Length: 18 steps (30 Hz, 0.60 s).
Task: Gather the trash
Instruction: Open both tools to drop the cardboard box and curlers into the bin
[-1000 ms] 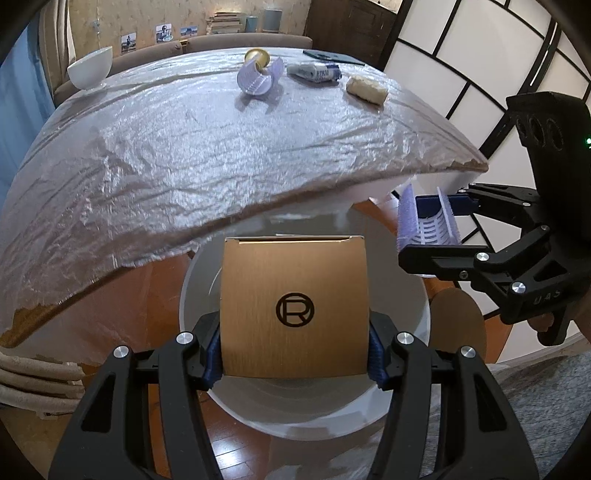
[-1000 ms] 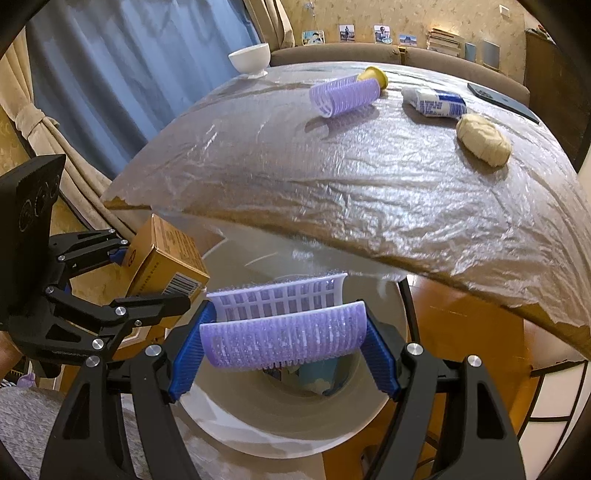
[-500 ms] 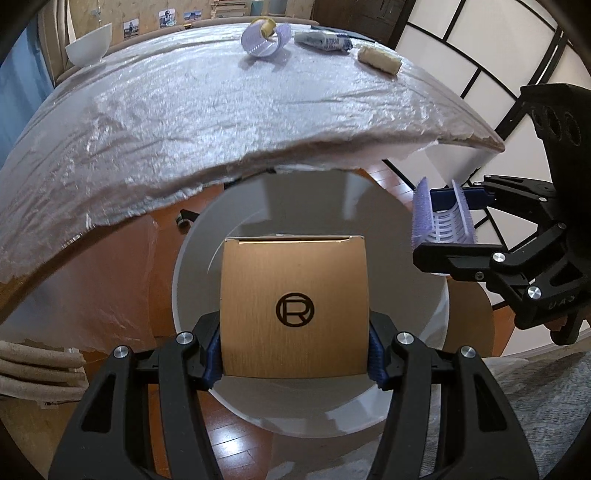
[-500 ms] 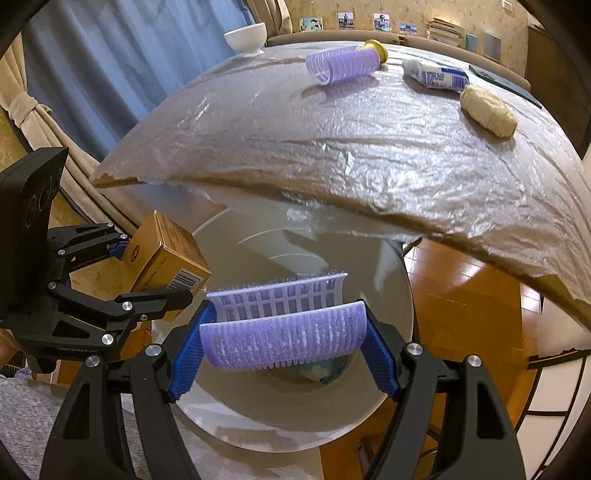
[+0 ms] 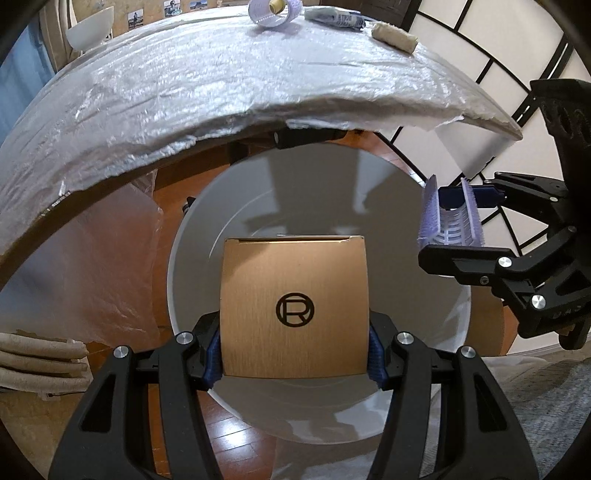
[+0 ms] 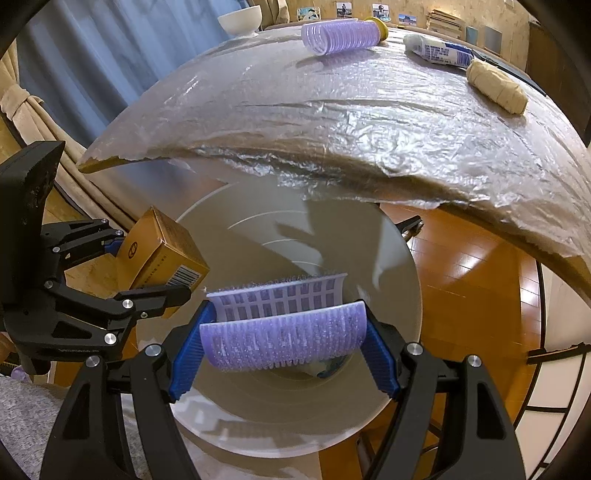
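Observation:
A brown cardboard box (image 5: 294, 308) with a round R logo is clamped in my left gripper (image 5: 294, 354), held over the open mouth of a white bin (image 5: 192, 258). In the right wrist view the same box (image 6: 159, 254) shows at left. My right gripper (image 6: 284, 349) is shut on a purple half hair roller (image 6: 282, 343), also above the white bin (image 6: 402, 280). From the left wrist view that half roller (image 5: 448, 218) and the right gripper (image 5: 454, 225) hang over the bin's right rim.
A plastic-covered table (image 6: 332, 122) stands just beyond the bin, its edge overhanging. On it lie a whole purple roller (image 6: 340, 35), a white tube (image 6: 437, 50), a beige lump (image 6: 496, 90) and a white bowl (image 6: 240, 18). Wooden floor (image 6: 469, 280) surrounds the bin.
Both grippers have sunk toward the bin with their loads; the table edge has risen in both views and more of the bin's mouth shows.

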{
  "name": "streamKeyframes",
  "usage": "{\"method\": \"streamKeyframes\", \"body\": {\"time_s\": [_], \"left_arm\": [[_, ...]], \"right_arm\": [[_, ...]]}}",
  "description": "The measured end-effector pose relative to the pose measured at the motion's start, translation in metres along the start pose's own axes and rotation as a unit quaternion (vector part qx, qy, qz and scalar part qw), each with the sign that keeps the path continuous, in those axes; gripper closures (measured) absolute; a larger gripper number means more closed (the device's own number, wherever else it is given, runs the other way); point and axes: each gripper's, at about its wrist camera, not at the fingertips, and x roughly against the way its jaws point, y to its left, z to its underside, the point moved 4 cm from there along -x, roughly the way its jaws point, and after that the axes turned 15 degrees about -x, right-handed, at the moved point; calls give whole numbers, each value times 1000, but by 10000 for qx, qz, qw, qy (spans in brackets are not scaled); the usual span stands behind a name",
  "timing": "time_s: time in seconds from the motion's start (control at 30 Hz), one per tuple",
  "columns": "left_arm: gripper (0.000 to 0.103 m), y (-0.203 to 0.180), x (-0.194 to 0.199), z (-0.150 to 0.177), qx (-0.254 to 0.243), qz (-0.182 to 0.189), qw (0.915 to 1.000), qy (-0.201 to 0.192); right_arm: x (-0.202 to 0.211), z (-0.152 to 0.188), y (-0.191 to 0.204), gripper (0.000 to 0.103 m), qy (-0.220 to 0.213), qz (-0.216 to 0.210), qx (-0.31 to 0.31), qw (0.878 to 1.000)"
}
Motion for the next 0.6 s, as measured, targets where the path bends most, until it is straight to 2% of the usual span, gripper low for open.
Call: {"method": "streamKeyframes", "body": {"time_s": [0.6], "left_arm": [[44, -1, -27, -6, -85, -198, 9994, 268]], "right_arm": [[-30, 4, -5, 29, 98, 192, -63, 9997]]}}
